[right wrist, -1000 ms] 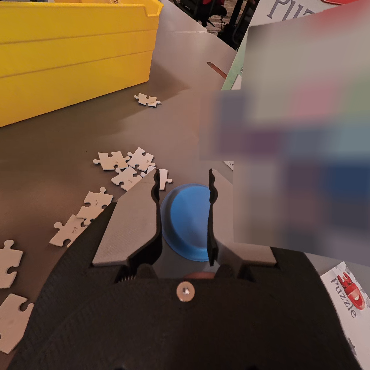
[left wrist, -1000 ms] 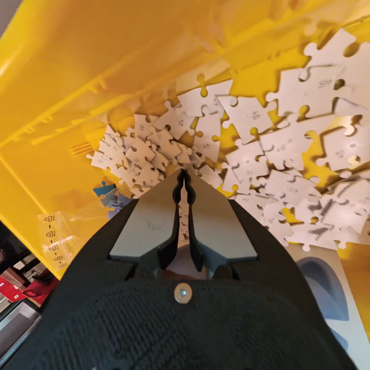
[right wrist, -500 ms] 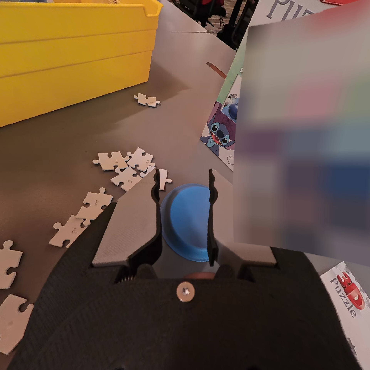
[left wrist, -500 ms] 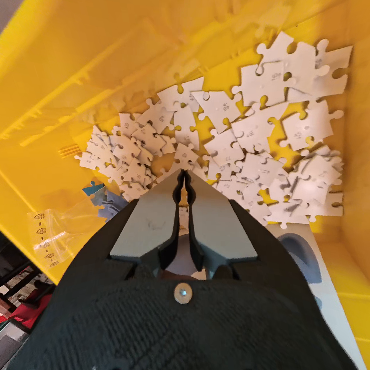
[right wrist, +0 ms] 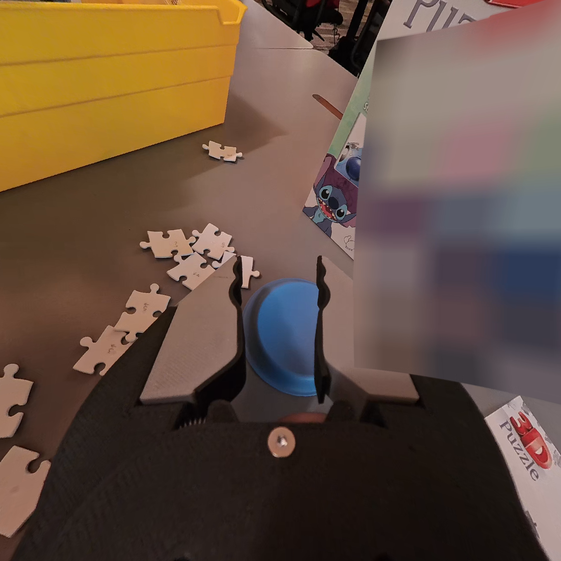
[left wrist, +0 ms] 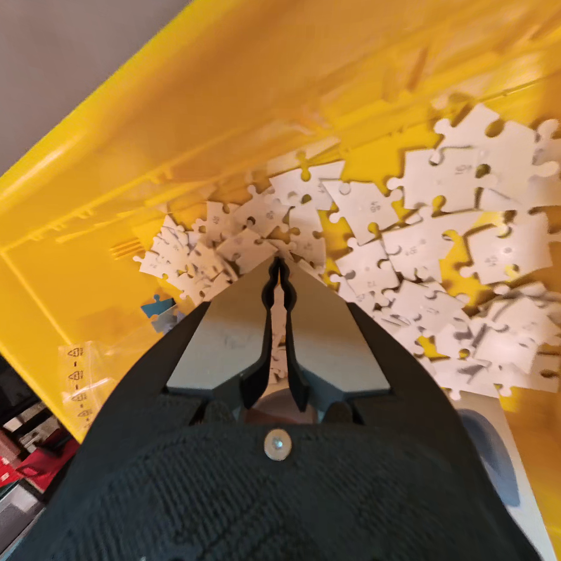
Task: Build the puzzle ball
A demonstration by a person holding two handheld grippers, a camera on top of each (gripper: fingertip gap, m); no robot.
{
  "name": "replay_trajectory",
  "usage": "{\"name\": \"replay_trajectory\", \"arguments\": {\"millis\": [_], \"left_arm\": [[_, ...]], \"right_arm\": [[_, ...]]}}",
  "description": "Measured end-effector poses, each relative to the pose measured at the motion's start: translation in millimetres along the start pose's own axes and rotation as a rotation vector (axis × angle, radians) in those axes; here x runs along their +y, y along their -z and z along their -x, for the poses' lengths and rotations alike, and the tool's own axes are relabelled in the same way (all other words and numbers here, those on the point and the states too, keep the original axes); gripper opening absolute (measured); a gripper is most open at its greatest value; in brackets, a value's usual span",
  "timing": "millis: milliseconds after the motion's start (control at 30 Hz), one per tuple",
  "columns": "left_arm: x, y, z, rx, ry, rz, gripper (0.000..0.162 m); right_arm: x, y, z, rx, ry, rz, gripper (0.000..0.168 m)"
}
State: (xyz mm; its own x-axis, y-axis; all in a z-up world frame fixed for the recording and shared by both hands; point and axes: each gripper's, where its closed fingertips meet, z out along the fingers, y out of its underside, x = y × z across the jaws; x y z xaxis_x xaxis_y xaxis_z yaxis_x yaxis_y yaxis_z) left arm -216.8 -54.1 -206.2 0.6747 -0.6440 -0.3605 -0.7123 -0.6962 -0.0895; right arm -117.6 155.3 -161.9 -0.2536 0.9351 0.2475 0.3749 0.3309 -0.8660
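Observation:
In the left wrist view my left gripper (left wrist: 278,263) is shut, its tips down against a heap of white puzzle pieces (left wrist: 394,249) lying face down inside a yellow bin (left wrist: 212,106). I cannot tell whether a piece is pinched between the tips. In the right wrist view my right gripper (right wrist: 277,262) is open and empty, hovering over a blue round stand (right wrist: 282,331) on the grey table (right wrist: 91,218). Several white pieces (right wrist: 194,252) lie loose on the table left of the fingers, and a joined pair (right wrist: 223,151) lies near the bin.
The yellow bin (right wrist: 115,76) stands at the back left of the table. A puzzle box (right wrist: 334,194) stands upright at the right, a leaflet (right wrist: 528,449) lies at the lower right. In the bin lie a clear plastic bag (left wrist: 82,373), blue pieces (left wrist: 161,306) and a white tray (left wrist: 498,455).
My left gripper, still shut, has moved down and closer into the heap of pieces in the bin; the view is blurred by motion. The right gripper has not moved.

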Motion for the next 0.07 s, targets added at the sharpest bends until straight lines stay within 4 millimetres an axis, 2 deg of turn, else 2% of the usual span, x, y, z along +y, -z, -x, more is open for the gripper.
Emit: {"name": "replay_trajectory", "arguments": {"millis": [33,67], "left_arm": [[-0.2,0.9,-2.6,0.014,-0.004,-0.006,0.0],[0.2,1.6,-5.4,0.029,-0.008,-0.008,0.0]], "right_arm": [[0.1,-0.1,0.0,0.0,0.0,0.0,0.046],[0.3,-0.2,-0.1,0.0,-0.001,0.001,0.047]]}}
